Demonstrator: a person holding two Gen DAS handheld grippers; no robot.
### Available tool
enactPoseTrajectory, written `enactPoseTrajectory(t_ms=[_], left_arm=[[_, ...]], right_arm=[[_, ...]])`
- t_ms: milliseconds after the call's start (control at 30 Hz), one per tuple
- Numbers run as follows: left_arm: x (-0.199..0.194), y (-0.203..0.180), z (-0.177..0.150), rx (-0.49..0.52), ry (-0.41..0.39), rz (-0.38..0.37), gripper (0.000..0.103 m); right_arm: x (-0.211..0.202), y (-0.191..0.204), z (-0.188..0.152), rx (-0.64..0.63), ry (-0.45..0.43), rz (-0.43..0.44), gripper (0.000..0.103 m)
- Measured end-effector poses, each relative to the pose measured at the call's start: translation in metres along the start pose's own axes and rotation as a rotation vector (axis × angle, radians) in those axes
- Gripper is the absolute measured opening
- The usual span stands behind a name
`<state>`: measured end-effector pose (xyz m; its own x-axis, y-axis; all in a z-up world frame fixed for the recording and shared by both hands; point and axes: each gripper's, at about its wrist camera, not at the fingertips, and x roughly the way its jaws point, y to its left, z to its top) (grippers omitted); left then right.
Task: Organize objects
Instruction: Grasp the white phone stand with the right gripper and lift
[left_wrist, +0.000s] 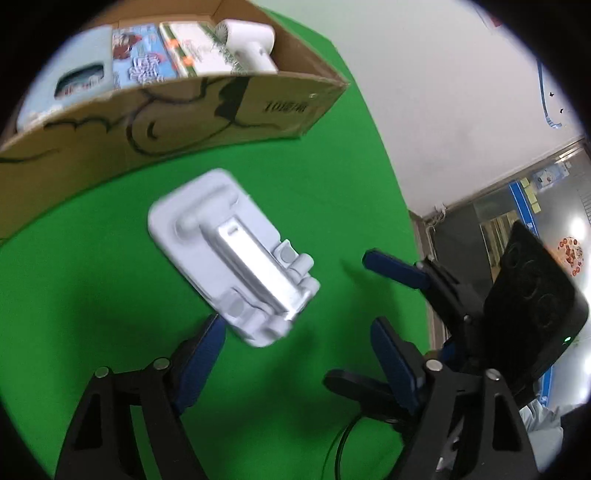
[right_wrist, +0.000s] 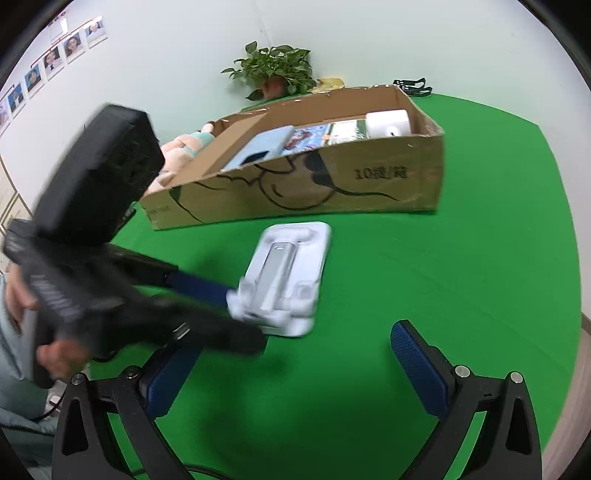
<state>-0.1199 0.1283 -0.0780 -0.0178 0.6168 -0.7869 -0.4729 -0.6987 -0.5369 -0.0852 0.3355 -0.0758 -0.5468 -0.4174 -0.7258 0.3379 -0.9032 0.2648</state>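
A white moulded tray holding a silver device (left_wrist: 236, 254) lies on the green cloth in front of a long cardboard box (left_wrist: 177, 122); it also shows in the right wrist view (right_wrist: 288, 277). My left gripper (left_wrist: 295, 358) is open, its left finger beside the tray's near end. In the right wrist view the left gripper (right_wrist: 221, 310) reaches the tray's near-left corner. My right gripper (right_wrist: 299, 369) is open and empty, just short of the tray; it also shows at the right of the left wrist view (left_wrist: 384, 295). The box (right_wrist: 332, 184) holds a light blue package, printed boxes and a white appliance.
A pink plush toy (right_wrist: 181, 155) and a potted plant (right_wrist: 273, 70) stand behind the box near the wall. Green cloth (right_wrist: 480, 258) stretches to the right of the tray. A black strap (right_wrist: 412, 86) lies at the far edge.
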Motion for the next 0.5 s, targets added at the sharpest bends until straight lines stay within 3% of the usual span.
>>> enactPoseTrajectory(t_ms=[167,500], left_arm=[[-0.015,0.022,0.011,-0.124,-0.089,0.042,0.079],[-0.009,0.035,0.008,-0.211,-0.129,0.055,0.073]], right_arm=[[-0.001,-0.001,0.0,-0.018,-0.012,-0.034,0.103],[0.032,0.027,0.018,-0.19,-0.001,-0.098,0.101]])
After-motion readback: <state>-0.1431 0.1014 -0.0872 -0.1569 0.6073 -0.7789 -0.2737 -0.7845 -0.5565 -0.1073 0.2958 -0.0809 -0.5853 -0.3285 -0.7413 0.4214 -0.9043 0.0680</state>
